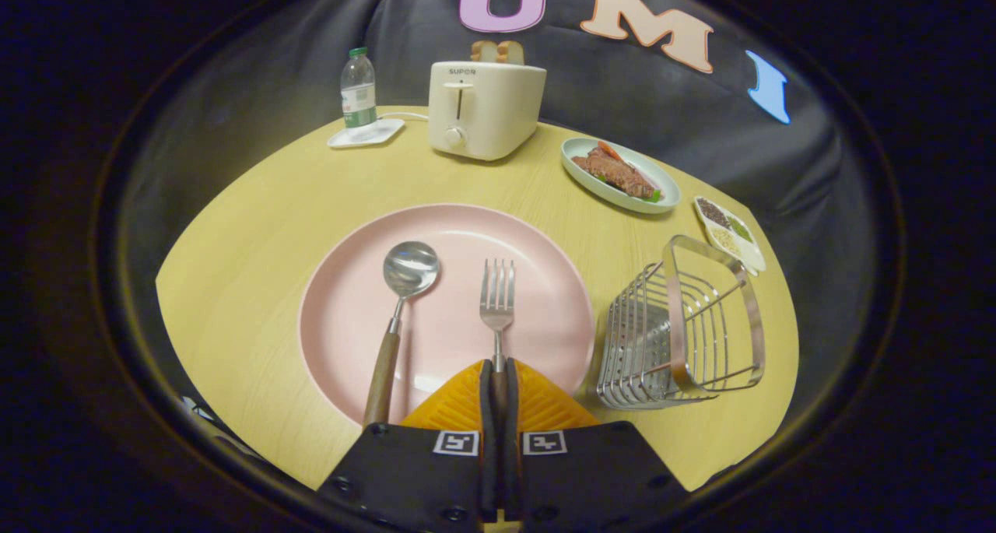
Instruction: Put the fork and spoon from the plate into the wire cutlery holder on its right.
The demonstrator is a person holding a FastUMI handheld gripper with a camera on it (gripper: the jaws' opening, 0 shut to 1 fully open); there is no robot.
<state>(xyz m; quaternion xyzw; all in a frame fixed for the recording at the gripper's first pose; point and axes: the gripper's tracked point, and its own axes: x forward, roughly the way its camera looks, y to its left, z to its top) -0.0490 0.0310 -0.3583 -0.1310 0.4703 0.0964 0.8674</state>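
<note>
1. This is a mock dining setup inside a booth: dark cloth hangs behind a round wooden table point(257, 229).
2. Far beyond the fingers stands a toaster point(484, 109) with bread in its slots, a water bottle point(358, 88) beside it.
3. Beyond the fingers to the right sit a dish of food point(620, 173) and a small tray of seasonings point(730, 232).
4. The gripper point(499, 385) is clamped on the fork point(496, 303) handle over a pink plate point(342, 315).

Gripper point(499, 377): both fingers pressed together on the wooden handle of the fork point(497, 303), tines pointing away over the pink plate point(346, 315). Spoon point(398, 315): on the plate, just left of the fork, bowl up. Wire cutlery holder point(681, 331): beside the plate's right rim, near the table point(249, 229) edge. Far side: toaster point(484, 109), bottle point(358, 89), dish of food point(620, 175).
</note>
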